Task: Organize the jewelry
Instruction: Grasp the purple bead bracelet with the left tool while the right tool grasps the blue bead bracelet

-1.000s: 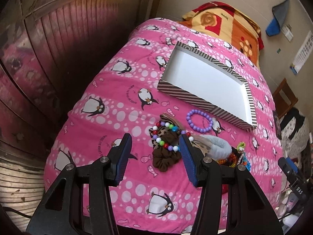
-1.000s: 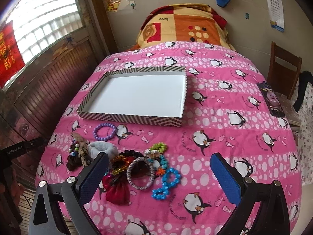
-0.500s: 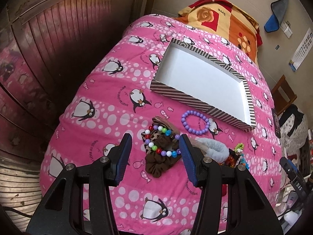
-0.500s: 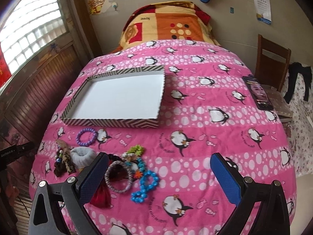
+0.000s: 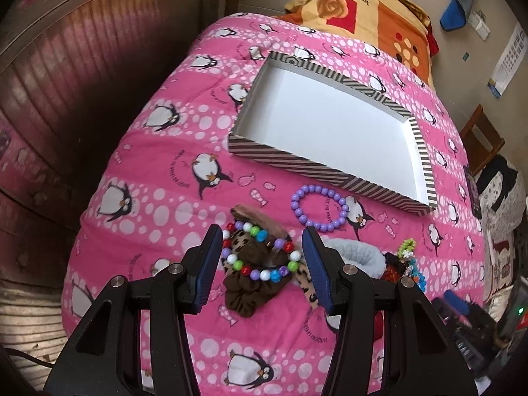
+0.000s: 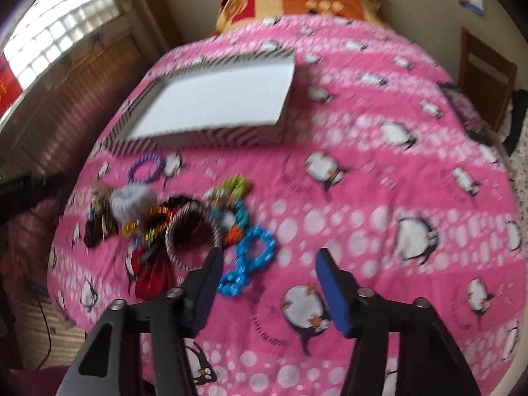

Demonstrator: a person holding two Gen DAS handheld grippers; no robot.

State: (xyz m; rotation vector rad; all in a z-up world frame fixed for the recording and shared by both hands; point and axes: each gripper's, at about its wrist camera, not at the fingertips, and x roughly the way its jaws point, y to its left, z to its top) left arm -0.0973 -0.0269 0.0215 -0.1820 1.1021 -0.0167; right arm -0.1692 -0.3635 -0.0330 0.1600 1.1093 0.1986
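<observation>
Left gripper point(image 5: 260, 260): blue flat-padded fingers point(image 5: 207, 265) are held spread, with nothing pinched. Framed between them in the left wrist view is a bead bracelet point(image 5: 260, 257) of round glossy beads in white, green, blue, purple and red, laid over a brown scrunchie point(image 5: 246, 292) of gathered cloth and a leopard-print fabric band point(image 5: 305, 279); whether the pads touch the beads cannot be told.

Right gripper point(image 6: 269, 270): blue fingers point(image 6: 333, 293) are seen closing, with only quilt between them. Just beside the left finger lies a blue chain point(image 6: 249, 260) of chunky plastic links, and next to it a striped hoop bangle point(image 6: 191, 234). This view is blurred.

Further pile, all on the quilt near the foot of the bed:
- a grey fluffy scrunchie point(image 5: 358, 255), soft and ring-shaped;
- a green bead cluster point(image 5: 406, 247);
- a dark red cloth piece point(image 6: 151, 277);
- a purple bracelet point(image 5: 319, 208) of smooth round beads, set apart, just beside the box.

Box point(image 5: 330, 178): shallow, rectangular card, white inside, walls striped brown and white; nothing is held in it.

Surface: a bed with a pink quilt point(image 5: 158, 198), padded, printed with penguins and white dots. A folded orange-red blanket point(image 5: 369, 16) is placed at the head.

Room: ribbed wooden panelling point(image 5: 66, 76) on one side, a glass-block window point(image 6: 56, 43), a wooden chair point(image 6: 485, 76) on the other, a blue cloth point(image 5: 457, 10) hung on a pale wall.
</observation>
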